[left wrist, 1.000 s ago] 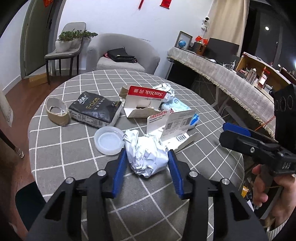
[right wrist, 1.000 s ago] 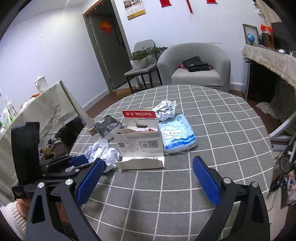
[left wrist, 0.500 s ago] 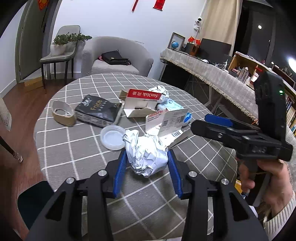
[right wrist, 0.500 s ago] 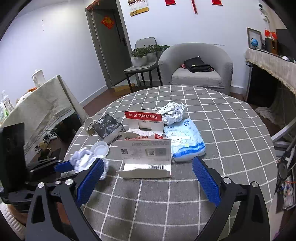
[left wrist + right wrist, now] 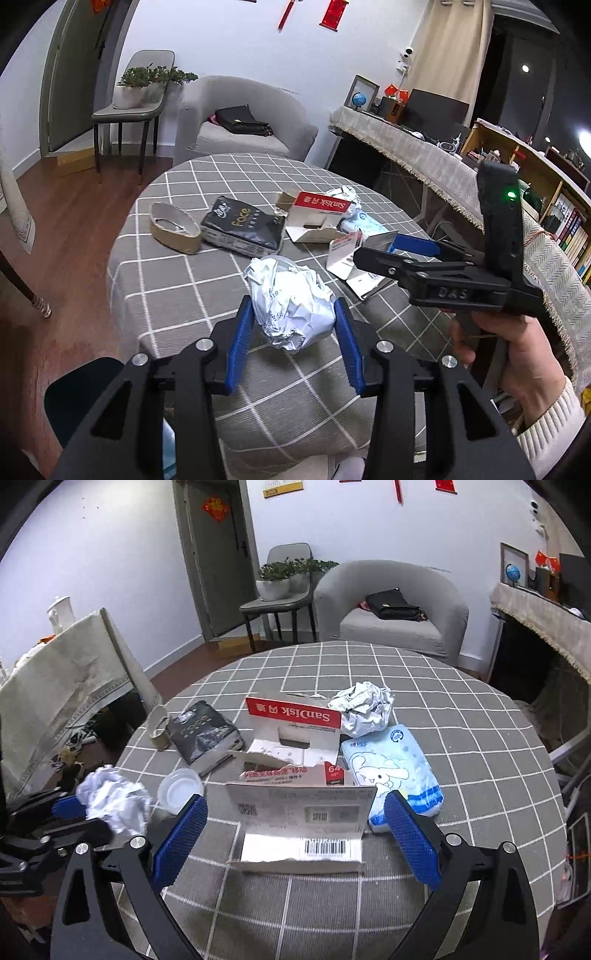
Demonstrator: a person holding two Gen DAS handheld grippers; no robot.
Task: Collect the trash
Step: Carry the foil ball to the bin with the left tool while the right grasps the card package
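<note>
My left gripper [image 5: 291,326] is shut on a crumpled white paper ball [image 5: 291,302], held off the grey checked table [image 5: 177,273] near its front edge. The same ball [image 5: 114,805] and left gripper [image 5: 70,818] show at the left of the right wrist view. My right gripper [image 5: 295,832] is open, its blue pads flanking a folded white card with a barcode [image 5: 299,823] without pressing it. In the left wrist view the right gripper [image 5: 384,249] reaches in from the right, held by a hand [image 5: 517,354].
On the table lie a red-and-white SanDisk package [image 5: 291,723], a second crumpled paper ball [image 5: 364,709], a blue tissue pack [image 5: 391,771], a black pack [image 5: 203,734], a cardboard tape ring [image 5: 159,727] and a clear plastic lid [image 5: 181,790]. An armchair [image 5: 391,602] stands behind.
The left gripper has drawn back toward the table's near edge with the paper ball, lifting it. The right gripper has come forward, and the barcode card now sits between its fingers.
</note>
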